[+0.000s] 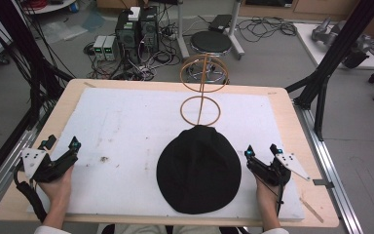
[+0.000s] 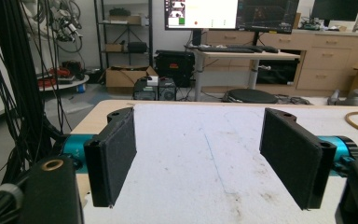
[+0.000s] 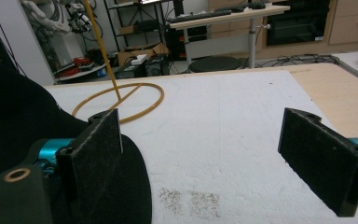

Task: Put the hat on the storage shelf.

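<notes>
A black hat (image 1: 197, 169) lies flat on the white mat (image 1: 126, 122), near the front middle. Behind it stands a wooden hat stand (image 1: 202, 90) with a ring base and a ring top on a thin pole. My left gripper (image 1: 61, 145) rests at the mat's left edge, open, with nothing between its jaws (image 2: 205, 154). My right gripper (image 1: 261, 149) sits just right of the hat, open and empty (image 3: 205, 149); its left pad (image 3: 98, 154) is close to the hat's brim (image 3: 121, 186). The stand's ring base (image 3: 119, 102) lies farther off.
The mat covers a wooden table (image 1: 302, 136). Small stains (image 1: 103, 159) mark the mat at left. Beyond the table are a black stool (image 1: 211, 43), computer boxes (image 1: 136, 29) with tangled cables, and black frame legs (image 1: 331, 53) at right.
</notes>
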`<control>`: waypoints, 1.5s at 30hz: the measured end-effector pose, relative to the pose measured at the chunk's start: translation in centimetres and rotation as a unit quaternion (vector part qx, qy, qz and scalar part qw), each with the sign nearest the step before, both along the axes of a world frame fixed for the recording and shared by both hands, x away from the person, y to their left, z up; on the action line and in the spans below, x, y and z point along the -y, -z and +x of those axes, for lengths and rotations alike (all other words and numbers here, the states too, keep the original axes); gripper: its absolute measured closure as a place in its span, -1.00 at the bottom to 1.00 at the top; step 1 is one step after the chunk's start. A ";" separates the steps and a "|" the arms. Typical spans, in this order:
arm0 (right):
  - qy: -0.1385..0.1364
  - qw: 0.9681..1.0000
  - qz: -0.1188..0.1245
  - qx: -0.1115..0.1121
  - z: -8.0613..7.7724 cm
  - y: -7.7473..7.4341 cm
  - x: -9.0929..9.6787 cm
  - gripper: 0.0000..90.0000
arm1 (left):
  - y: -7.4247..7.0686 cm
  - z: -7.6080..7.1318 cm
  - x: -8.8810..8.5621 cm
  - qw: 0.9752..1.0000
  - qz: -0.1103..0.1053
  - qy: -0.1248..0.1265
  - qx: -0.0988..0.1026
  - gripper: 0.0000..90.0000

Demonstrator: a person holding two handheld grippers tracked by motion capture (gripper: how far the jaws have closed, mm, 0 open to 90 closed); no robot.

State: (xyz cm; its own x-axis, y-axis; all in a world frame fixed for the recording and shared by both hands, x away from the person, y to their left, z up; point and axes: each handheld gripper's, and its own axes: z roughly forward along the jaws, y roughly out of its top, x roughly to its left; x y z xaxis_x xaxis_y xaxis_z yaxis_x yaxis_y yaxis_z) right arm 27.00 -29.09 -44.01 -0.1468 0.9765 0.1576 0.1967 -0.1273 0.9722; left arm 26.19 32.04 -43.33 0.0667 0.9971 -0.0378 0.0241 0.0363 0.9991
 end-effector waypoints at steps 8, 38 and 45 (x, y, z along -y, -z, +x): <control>-0.001 1.000 0.002 -0.002 -0.1 0.0 0.1 -0.72 | 0.0 0.2 0.1 1.000 -0.002 0.002 0.000 -0.40; -0.042 0.999 -0.011 0.003 -0.1 -0.3 -0.4 -0.72 | 0.2 0.4 0.0 1.000 -0.013 0.006 -0.004 -0.40; -0.077 0.997 0.001 0.012 -0.4 -1.2 -0.9 -0.72 | 0.1 0.2 -0.1 1.000 -0.014 -0.001 0.001 -0.40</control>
State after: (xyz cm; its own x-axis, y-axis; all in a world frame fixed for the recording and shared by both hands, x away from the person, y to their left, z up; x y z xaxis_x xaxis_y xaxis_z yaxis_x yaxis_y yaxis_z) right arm 26.58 -28.14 -42.79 -0.2996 0.9415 0.1541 0.1907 -0.0991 0.9766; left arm 26.41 32.10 -43.41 0.0638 0.9958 -0.0659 0.0220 0.0646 0.9977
